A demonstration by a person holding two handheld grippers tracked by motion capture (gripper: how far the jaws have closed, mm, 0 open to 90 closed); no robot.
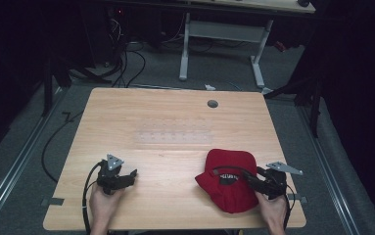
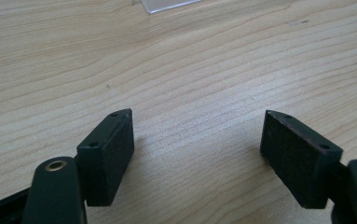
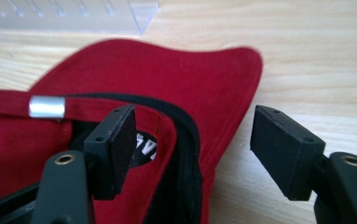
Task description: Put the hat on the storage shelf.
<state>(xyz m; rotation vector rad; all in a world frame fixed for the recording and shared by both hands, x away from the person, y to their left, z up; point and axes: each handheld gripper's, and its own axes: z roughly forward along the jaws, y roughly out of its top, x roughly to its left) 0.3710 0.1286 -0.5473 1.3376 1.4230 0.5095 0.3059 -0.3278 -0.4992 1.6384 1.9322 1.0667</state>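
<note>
Cap: a red cap (image 1: 229,183) lay upside down on the counter (image 1: 175,122), near its front right corner, with the brim pointing away from the person.
Cap detail: in the right gripper view the black sweatband (image 3: 185,140) and the back strap with its silver clasp (image 3: 47,107) faced up.
Right gripper: the right gripper (image 3: 192,140) was at the cap's right rim, jaws wide apart, one jaw inside the crown and the other outside over bare wood; the rim sat between them, not yet pinched.
Left gripper: the left gripper (image 2: 197,140) rested low over bare counter at the front left, well apart from the cap; its jaws were wide apart and held nothing.
Other: a clear plastic tray (image 1: 175,134) lay mid-counter, just beyond the cap.
Risk, thin bite: closing now could have caught only the sweatband edge, so the cloth might slip out on lifting.
Risk, sliding: with one gripper working and the other far away, the light cap could skid or fold across the smooth wood instead of being gripped.
Risk, strap: the inner jaw sat near the strap and could have snagged it.
</note>
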